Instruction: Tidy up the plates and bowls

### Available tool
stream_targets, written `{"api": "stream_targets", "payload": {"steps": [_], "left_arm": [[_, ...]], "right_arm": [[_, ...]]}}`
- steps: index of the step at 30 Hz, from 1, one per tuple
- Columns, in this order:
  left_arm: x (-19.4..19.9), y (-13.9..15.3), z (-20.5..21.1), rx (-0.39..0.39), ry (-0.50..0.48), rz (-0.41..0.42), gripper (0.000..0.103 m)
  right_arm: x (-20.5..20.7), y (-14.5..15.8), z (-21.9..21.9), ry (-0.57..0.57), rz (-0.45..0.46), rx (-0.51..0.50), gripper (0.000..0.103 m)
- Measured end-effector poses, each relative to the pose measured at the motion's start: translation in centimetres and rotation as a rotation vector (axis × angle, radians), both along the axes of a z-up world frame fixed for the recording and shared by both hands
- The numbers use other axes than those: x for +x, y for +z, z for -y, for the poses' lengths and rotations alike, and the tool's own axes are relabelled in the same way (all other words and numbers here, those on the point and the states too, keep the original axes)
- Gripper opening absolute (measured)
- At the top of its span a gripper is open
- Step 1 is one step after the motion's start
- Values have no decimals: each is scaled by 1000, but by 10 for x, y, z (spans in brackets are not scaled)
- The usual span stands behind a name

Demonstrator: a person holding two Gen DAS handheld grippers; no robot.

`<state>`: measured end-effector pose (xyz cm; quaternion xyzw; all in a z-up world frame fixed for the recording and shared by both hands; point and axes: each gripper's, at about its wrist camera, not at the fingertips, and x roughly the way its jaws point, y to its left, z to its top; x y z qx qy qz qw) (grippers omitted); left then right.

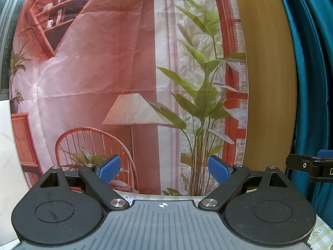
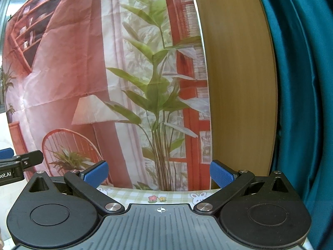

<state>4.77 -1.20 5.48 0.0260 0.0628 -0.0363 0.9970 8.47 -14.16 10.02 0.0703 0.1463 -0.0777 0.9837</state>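
No plates or bowls show in either view. My left gripper [image 1: 164,169] is open and empty, its blue pads [image 1: 109,170] spread wide, raised and facing a printed backdrop. My right gripper [image 2: 159,175] is also open and empty, with blue pads [image 2: 221,176] spread wide. The right gripper's tip shows at the right edge of the left wrist view [image 1: 312,167]. The left gripper's tip shows at the left edge of the right wrist view [image 2: 18,162]. Both grippers are held side by side above the table's far edge.
A printed fabric backdrop [image 1: 124,73] of a room with a lamp, chair and plant hangs close ahead. A wooden panel [image 2: 239,83] and a teal curtain [image 2: 301,104] stand to the right. A green checked tablecloth [image 2: 177,195] with bunny and flower prints lies below.
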Motion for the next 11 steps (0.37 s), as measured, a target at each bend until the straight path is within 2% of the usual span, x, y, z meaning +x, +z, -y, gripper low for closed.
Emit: {"api": "stream_targets", "payload": {"steps": [11], "left_arm": [[1,-2,-2,2,-11,-6,93]], "right_arm": [[1,-2,4,-7,-6,4,103]]}}
